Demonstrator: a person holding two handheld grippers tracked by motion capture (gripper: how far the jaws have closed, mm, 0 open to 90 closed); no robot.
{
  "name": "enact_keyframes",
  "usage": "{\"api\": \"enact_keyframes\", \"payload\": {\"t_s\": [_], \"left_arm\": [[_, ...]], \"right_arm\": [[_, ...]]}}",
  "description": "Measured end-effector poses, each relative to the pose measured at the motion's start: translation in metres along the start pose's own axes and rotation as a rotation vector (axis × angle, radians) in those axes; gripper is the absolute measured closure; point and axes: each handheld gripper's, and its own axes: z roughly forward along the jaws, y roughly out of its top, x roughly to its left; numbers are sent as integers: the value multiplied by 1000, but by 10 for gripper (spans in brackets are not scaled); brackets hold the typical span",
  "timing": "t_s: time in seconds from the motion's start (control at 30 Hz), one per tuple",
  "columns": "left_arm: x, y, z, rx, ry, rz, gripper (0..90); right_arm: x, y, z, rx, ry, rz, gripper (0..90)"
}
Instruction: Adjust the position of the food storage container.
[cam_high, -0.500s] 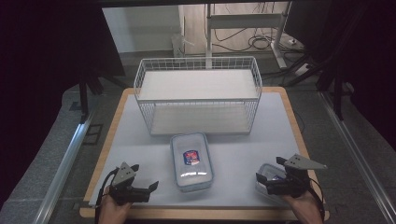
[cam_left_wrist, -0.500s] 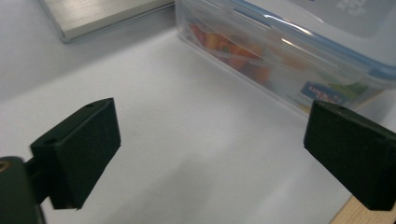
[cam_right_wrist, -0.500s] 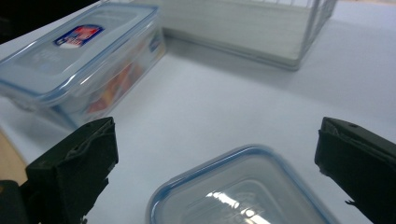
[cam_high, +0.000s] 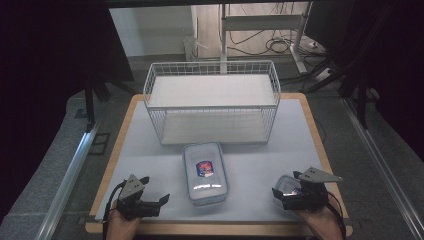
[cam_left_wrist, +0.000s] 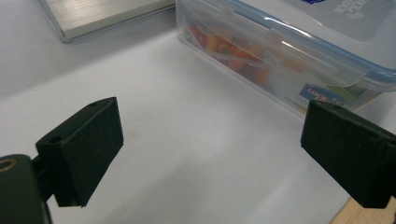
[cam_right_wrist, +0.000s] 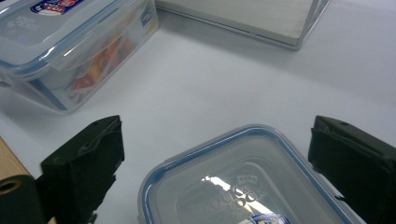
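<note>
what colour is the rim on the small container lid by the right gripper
Blue, around a clear small container lid; the right gripper view shows it best.

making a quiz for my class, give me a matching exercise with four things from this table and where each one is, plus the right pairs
Things:
1. wire basket
2. large lidded container
3. small lidded container
4. left gripper

Places:
A. near left corner of the table, jaws open over bare mat
B. middle of the mat, in front of the basket
C. far side of the table
D. between the open jaws of the right gripper

Pairs: 1-C, 2-B, 3-D, 4-A
</note>
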Motion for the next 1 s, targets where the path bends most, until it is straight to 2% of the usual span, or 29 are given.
{"api": "enact_keyframes", "payload": {"t_s": [0.03,0.2,0.23,0.3,0.33,0.37,0.4,0.43,0.47,0.5,0.53,0.57,0.6,0.63,0.67,0.7,1.0], "left_arm": [[-2,0,1,3,11,13,56],[-4,0,3,13,5,31,56],[-5,1,3,13,8,40,56],[-5,1,2,10,9,45,56],[-5,1,2,9,11,52,56],[-6,2,0,-4,14,57,57],[-6,2,0,-4,14,57,58],[-6,2,-1,-12,16,66,59],[-6,2,-1,-12,16,66,60],[-6,2,-1,-15,20,73,60],[-6,2,-1,-15,20,73,60],[-6,2,-1,-14,21,75,60],[-6,2,-1,-14,21,75,60],[-7,3,-1,-18,26,74,59],[-7,3,-1,-18,26,74,57],[-7,3,-2,-28,31,69,52],[-4,3,-4,-38,41,54,50]], "right_arm": [[1,0,-1,-1,-2,-3,72],[3,2,-2,12,1,-3,141],[3,3,-3,31,12,-11,209],[4,4,-4,34,10,-14,240],[4,4,-6,37,12,-15,302],[6,5,-10,48,52,-10,401],[6,5,-10,48,52,-10,401],[8,5,-13,60,65,-14,548],[8,5,-13,60,65,-14,548],[11,4,-17,70,70,-30,661],[11,4,-17,70,70,-30,661],[12,4,-20,74,79,-32,713],[14,3,-26,75,84,-40,809],[16,2,-29,77,82,-44,846],[16,2,-29,77,82,-44,846],[18,-2,-35,82,97,-51,892],[24,-24,-49,168,98,-62,894]]}}
